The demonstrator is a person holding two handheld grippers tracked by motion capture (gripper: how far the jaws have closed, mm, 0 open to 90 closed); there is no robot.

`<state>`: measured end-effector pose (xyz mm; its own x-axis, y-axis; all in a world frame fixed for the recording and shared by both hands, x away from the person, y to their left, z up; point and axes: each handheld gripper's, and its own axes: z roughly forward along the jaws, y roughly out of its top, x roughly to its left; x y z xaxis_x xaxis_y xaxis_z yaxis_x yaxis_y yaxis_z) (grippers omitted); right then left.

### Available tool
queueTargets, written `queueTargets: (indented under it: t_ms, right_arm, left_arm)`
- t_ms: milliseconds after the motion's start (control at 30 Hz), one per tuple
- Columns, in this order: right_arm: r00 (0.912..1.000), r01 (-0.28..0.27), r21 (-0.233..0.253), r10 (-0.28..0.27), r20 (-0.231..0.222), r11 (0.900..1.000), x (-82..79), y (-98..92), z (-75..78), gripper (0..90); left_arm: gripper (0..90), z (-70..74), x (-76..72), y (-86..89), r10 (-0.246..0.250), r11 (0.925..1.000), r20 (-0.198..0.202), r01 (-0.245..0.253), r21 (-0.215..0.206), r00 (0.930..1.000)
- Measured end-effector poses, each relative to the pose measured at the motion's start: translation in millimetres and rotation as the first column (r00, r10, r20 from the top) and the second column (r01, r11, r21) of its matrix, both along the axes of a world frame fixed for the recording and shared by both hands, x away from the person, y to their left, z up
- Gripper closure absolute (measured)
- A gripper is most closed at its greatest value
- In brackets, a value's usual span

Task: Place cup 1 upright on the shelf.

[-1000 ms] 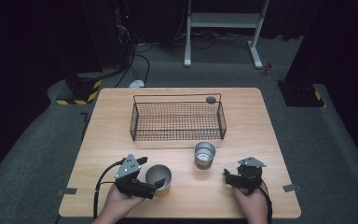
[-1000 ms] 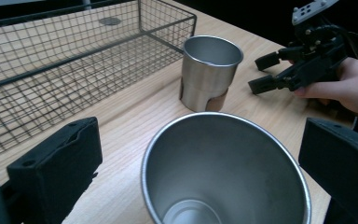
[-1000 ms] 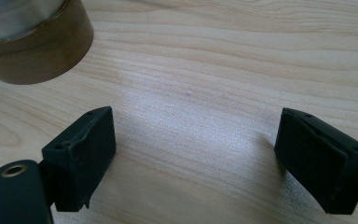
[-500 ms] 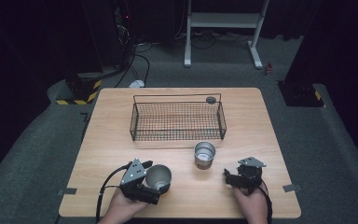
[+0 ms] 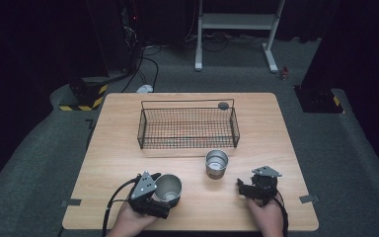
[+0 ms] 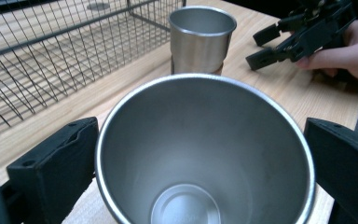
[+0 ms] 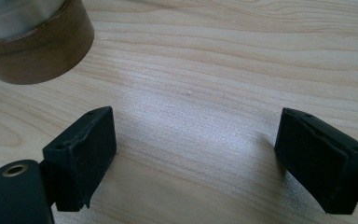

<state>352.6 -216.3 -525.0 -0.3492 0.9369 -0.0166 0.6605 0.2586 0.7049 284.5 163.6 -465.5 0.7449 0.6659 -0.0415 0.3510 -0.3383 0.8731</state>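
Cup (image 5: 168, 188) sits between the jaws of the left gripper (image 5: 159, 197) at the near-left part of the table (image 5: 128, 148), tilted so its mouth faces up and toward the cam. In the left gripper view the cup (image 6: 205, 154) fills the space betw. the two black jaws; the left jaw touches its wall, the right jaw looks a hair off, so it seems gripped but I can't tell for sure whether both sides are pressing. Inside it's bare steel.

2nd cup (image 5: 216, 163) stands upright near the table's middle, just in front of the wire basket (image 5: 187, 127), well apart from the 1st. Same 2nd cup (image 6: 201, 39) shows beyond the held one, on a brown base.

Right gripper (image 5: 248, 186) rests low on the table at near right, jaws spread wide w/ only wood betw. them. In its own view the right gripper (image 7: 196, 158) points at bare tabletop, and the brown base of the 2nd cup (image 7: 37, 44) is at upper left, apart from the jaws.

Small dark disc (image 5: 223, 105) sits at the basket's far right corner.
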Motion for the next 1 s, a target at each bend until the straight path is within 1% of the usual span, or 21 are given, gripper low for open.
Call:
queueTargets:
  t_ms: [200,300,367,433,500,633,700,767,833,900,1000]
  right_arm:
    - [1.0,-0.001,0.001,0.001,0.0,1.0,0.0,0.0,0.0,12.5]
    - [1.0,0.0,0.002,0.0,0.001,1.0,0.0,0.0,-0.1,12.5]
    - [1.0,-0.001,0.002,0.001,-0.001,1.0,0.0,-0.1,0.0,12.5]
    - [1.0,-0.001,0.002,0.001,0.001,1.0,0.0,0.0,0.0,12.5]
    - [1.0,-0.001,0.004,0.001,-0.003,1.0,-0.1,0.2,0.2,12.5]
    - [1.0,-0.002,0.004,0.002,-0.003,1.0,-0.2,0.2,0.2,12.6]
    - [1.0,-0.003,0.004,0.003,-0.003,1.0,-0.2,0.3,0.2,12.6]
    - [1.0,-0.003,0.004,0.003,-0.003,1.0,-0.2,0.3,0.2,12.6]
    - [1.0,-0.003,0.004,0.003,-0.003,1.0,-0.2,0.3,0.2,12.6]
    - [1.0,-0.005,0.004,0.005,-0.003,1.0,-0.2,0.4,0.2,12.6]
    - [1.0,-0.005,0.004,0.005,-0.003,1.0,-0.2,0.4,0.2,12.6]
  left_arm:
    - [0.0,-8.5,1.2,-0.1,-0.007,0.9999,-0.014,0.007,0.009,0.9999]
    - [0.1,-12.1,1.1,-0.9,-0.011,0.9997,-0.013,0.011,0.021,0.9999]
    - [0.2,-14.8,1.3,-0.8,-0.013,0.9998,-0.013,0.013,0.013,0.9998]
    - [0.4,-16.4,1.8,-1.0,-0.012,0.9998,-0.016,0.012,0.014,0.9998]
    - [0.4,-20.7,2.9,-1.4,-0.013,0.9995,-0.025,0.014,0.028,0.9996]
    - [0.5,-22.6,2.8,-1.4,-0.014,0.9996,-0.029,0.015,0.026,0.9995]
    - [0.5,-24.4,2.8,-1.1,-0.014,0.9997,-0.019,0.014,0.022,0.9997]
    - [0.5,-24.7,3.1,-0.4,-0.011,0.9997,-0.017,0.012,0.021,0.9998]
    - [0.5,-25.8,3.7,0.5,-0.012,0.9999,-0.024,0.012,0.011,0.9996]
    - [0.5,-27.5,4.5,0.0,-0.012,0.9999,-0.033,0.013,0.011,0.9994]
    - [0.5,-26.8,4.1,-0.9,0.01,0.9999,-0.021,-0.009,0.01,0.9997]
